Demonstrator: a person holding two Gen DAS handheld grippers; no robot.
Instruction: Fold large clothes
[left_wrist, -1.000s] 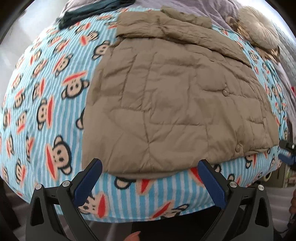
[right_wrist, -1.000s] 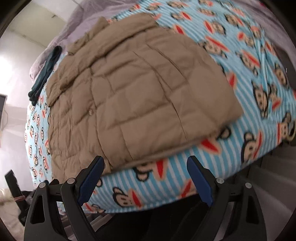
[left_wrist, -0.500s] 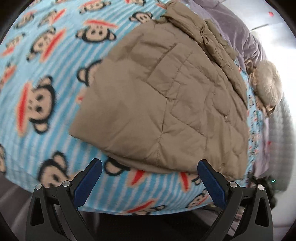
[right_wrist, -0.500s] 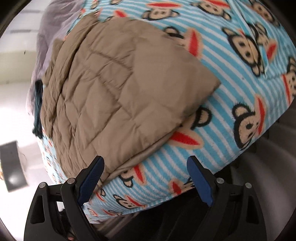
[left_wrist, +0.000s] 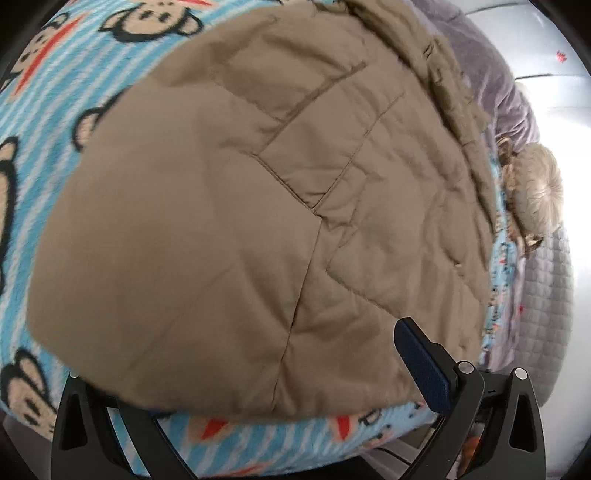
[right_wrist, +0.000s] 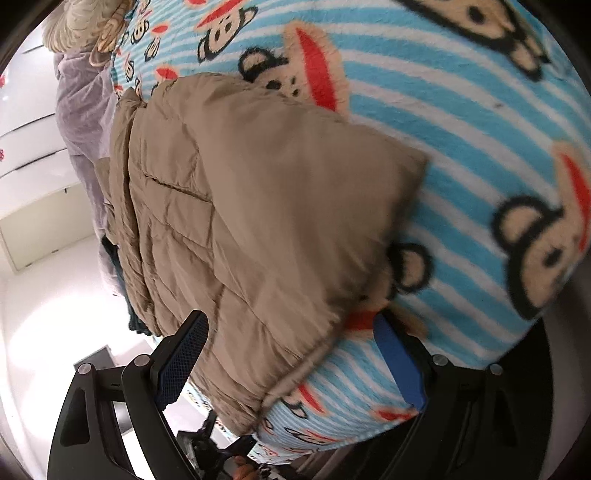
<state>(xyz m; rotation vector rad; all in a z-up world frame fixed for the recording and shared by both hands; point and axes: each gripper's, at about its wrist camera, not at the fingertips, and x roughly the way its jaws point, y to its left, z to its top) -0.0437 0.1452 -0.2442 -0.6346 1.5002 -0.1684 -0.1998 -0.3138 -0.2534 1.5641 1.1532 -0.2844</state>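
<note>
A tan quilted jacket (left_wrist: 277, 206) lies flat on a blue striped monkey-print blanket (left_wrist: 48, 92). In the left wrist view my left gripper (left_wrist: 258, 369) is open at the jacket's near hem; its left finger is hidden under the fabric, and the right finger (left_wrist: 421, 369) rests above it. In the right wrist view the jacket (right_wrist: 258, 206) fills the middle. My right gripper (right_wrist: 291, 362) is open and straddles the jacket's near corner, one blue pad (right_wrist: 184, 354) to its left and one (right_wrist: 399, 362) on the blanket (right_wrist: 480, 147).
A grey quilted cover (left_wrist: 546, 295) and a furry beige cushion (left_wrist: 535, 192) lie at the bed's far side. A dark garment (right_wrist: 122, 280) shows behind the jacket in the right wrist view. The bed edge drops off just below both grippers.
Both grippers have moved in close to the jacket's near edge and tilted. The left gripper's left finger now sits under the hem. The jacket itself has not moved.
</note>
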